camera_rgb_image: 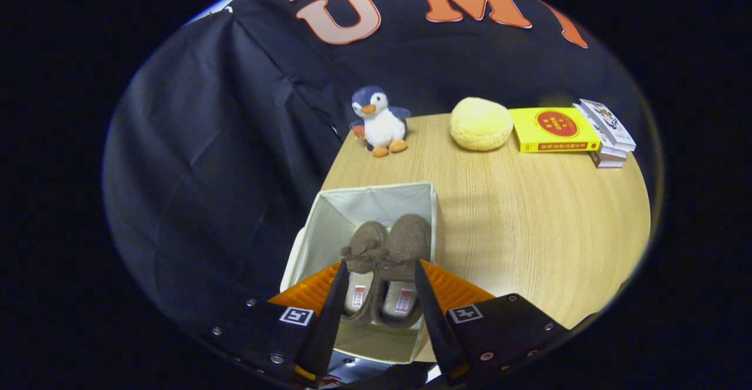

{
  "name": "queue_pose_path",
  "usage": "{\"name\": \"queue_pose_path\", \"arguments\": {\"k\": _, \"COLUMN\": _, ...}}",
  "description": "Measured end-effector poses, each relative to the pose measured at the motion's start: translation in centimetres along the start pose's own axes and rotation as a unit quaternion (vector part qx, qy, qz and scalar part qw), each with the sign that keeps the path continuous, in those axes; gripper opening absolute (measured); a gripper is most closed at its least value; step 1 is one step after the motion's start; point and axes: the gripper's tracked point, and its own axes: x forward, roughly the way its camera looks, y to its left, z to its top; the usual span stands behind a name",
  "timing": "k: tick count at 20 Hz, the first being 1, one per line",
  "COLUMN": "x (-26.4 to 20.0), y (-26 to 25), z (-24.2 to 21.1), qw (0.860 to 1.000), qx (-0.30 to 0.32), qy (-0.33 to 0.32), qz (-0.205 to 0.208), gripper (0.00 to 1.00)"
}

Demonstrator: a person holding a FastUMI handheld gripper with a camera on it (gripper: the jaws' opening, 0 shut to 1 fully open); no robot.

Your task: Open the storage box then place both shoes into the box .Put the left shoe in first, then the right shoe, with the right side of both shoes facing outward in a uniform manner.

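Two brown slippers sit side by side in an open cream fabric storage box [329, 225] at the near left edge of a round wooden table [529, 225], toes pointing away toward the back of the booth. The left slipper [364, 249] and the right slipper [408, 243] touch along their inner sides, each tied with a small bow across the top and showing a pale lining with a small tag at the heel. The gripper [379, 272] hangs above the box with its fingers spread apart and clasping nothing; the heels of both slippers show in the gap between the fingers, which touch neither shoe. Beyond the box, at the far rim of the table, a plush penguin [379, 121] stands upright against the dark cloth wall. To its right lies a round yellow cushion [480, 123], touching or nearly touching a yellow book [552, 130] with a red circle on its cover. Just beside the book is a small stack of white books [610, 134].
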Motion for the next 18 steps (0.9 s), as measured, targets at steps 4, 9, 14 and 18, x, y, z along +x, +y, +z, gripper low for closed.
{"name": "queue_pose_path", "arguments": {"k": 4, "x": -5.0, "y": -2.0, "z": 4.6, "qw": 0.995, "qx": -0.019, "qy": -0.094, "qz": 0.011, "gripper": 0.82}}
{"name": "queue_pose_path", "arguments": {"k": 9, "x": -11.4, "y": -7.3, "z": 8.9, "qw": 0.980, "qx": -0.043, "qy": -0.195, "qz": -0.012, "gripper": 0.90}}
{"name": "queue_pose_path", "arguments": {"k": 14, "x": -18.5, "y": -14.1, "z": 12.7, "qw": 0.951, "qx": -0.072, "qy": -0.295, "qz": -0.064, "gripper": 0.92}}
{"name": "queue_pose_path", "arguments": {"k": 18, "x": -24.1, "y": -18.7, "z": 15.3, "qw": 0.924, "qx": -0.088, "qy": -0.356, "qz": -0.111, "gripper": 0.92}}
